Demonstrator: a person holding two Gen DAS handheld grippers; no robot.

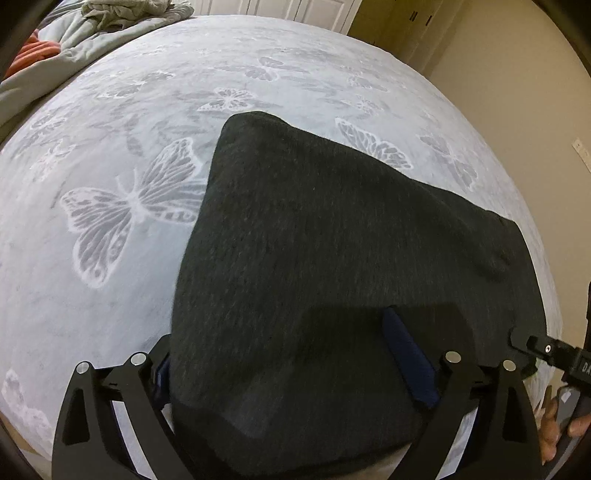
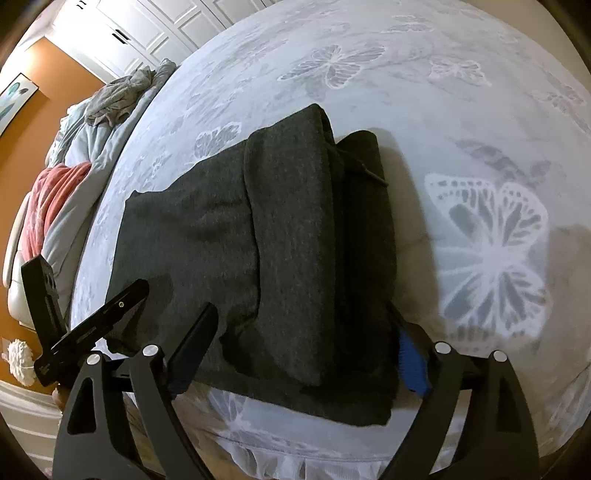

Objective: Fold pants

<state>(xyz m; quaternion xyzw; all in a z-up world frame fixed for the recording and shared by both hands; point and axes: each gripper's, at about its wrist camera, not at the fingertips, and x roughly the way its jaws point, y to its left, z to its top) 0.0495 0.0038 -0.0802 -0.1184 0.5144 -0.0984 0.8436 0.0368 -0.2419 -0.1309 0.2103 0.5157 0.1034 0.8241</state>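
Dark grey pants [image 1: 332, 240] lie folded on a bed with a pale butterfly-print cover [image 1: 110, 277]. In the right wrist view the pants [image 2: 258, 240] show stacked folded layers near the bed's front edge. My left gripper [image 1: 295, 354] is open, its fingers spread wide over the near edge of the pants; the left finger is partly hidden by the fabric. My right gripper [image 2: 299, 332] is open too, one finger [image 2: 195, 339] resting on the cloth and the other [image 2: 410, 354] at the right edge of the folded stack. The left gripper also shows in the right wrist view [image 2: 96, 325].
A heap of grey and orange bedding [image 1: 74, 26] lies at the far left of the bed, also in the right wrist view [image 2: 74, 166]. White closet doors [image 2: 147, 26] and an orange wall stand behind. The bed's front edge [image 2: 295, 454] is close.
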